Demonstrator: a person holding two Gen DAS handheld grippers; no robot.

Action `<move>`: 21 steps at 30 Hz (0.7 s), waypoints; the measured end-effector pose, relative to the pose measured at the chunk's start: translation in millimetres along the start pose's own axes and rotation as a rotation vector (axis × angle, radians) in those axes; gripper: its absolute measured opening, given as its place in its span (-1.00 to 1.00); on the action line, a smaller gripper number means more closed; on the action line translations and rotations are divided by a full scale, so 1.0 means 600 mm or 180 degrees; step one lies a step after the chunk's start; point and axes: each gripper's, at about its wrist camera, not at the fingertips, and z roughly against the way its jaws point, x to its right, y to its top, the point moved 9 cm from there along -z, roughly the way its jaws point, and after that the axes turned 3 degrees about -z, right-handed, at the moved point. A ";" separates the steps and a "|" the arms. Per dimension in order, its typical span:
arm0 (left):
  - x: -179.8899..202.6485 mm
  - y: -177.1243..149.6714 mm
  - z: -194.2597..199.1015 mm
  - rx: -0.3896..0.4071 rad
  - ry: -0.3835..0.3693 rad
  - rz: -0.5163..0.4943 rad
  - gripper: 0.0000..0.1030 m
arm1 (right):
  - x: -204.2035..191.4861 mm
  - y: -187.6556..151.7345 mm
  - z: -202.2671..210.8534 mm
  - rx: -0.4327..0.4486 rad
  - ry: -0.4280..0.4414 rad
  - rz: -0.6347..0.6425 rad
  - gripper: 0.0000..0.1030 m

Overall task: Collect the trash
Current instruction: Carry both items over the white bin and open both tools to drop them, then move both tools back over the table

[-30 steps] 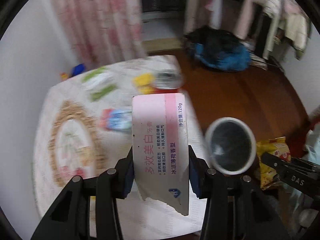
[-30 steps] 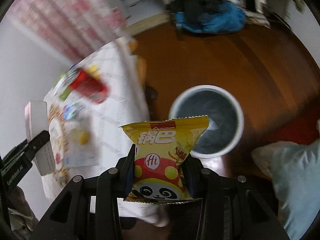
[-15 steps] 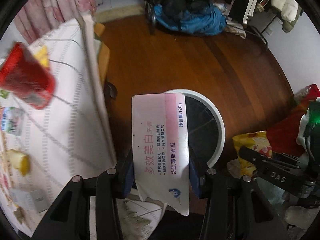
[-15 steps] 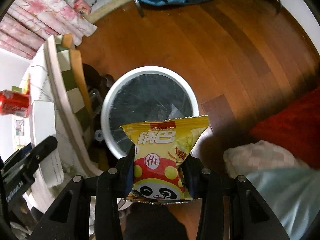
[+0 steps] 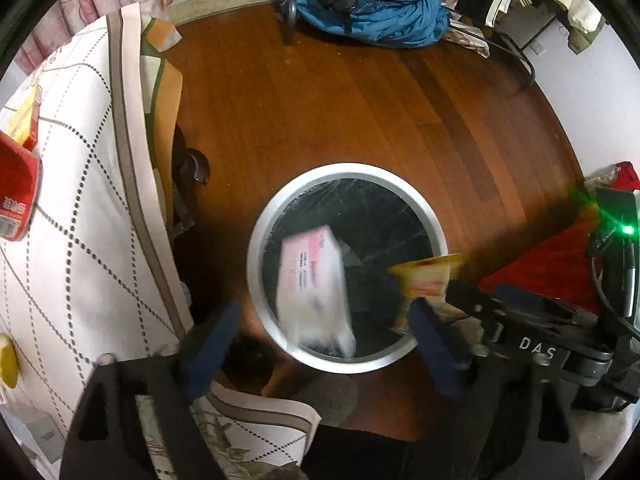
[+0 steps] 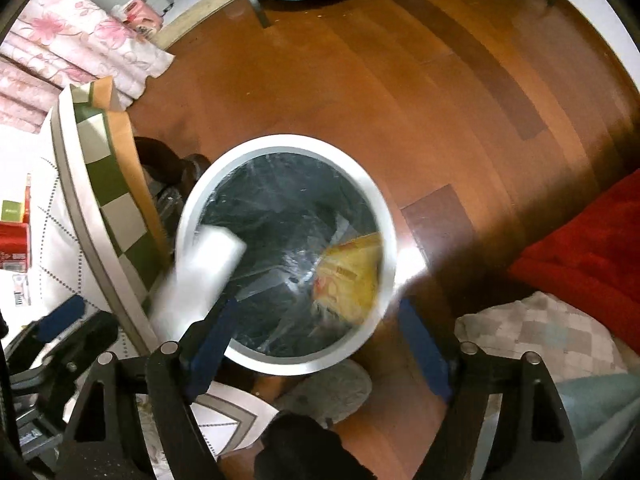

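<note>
Left wrist view, left to right. Table under a white tablecloth with dotted diamond lines, cloth edge hanging down. Red can at the far left on the cloth, cropped by the frame. Yellow item lower left on the cloth, partly cut off. Left gripper spread wide, blue pads apart, nothing between them. Round white-rimmed trash bin with a dark liner sits on the wood floor just beside the table. Pink-and-white toothpaste box, motion-blurred, is over the bin mouth, loose from both pads; cannot tell if it touches the liner. Yellow snack bag at the bin's right rim, blurred. Right gripper body marked DAS at the right edge. Blue bundle of fabric on the floor at the top.

Right wrist view, left to right. Left gripper's blue pad and black frame at lower left. Toothpaste box shows as a white blur across the bin's left rim. Bin fills the centre. Right gripper spread wide, holding nothing. Snack bag blurred inside the bin against the right inner wall, free of the pads. Red fabric on the right, pale checked cloth below it.
</note>
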 end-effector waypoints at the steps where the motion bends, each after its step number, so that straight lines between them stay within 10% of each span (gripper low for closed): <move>1: -0.004 -0.001 -0.001 -0.0002 0.0034 -0.0009 0.73 | 0.004 -0.001 0.004 0.0015 -0.0035 -0.0009 0.74; 21: -0.007 -0.017 0.092 0.0316 0.0361 -0.0167 0.84 | 0.002 -0.061 0.150 0.0418 -0.0411 0.0011 0.90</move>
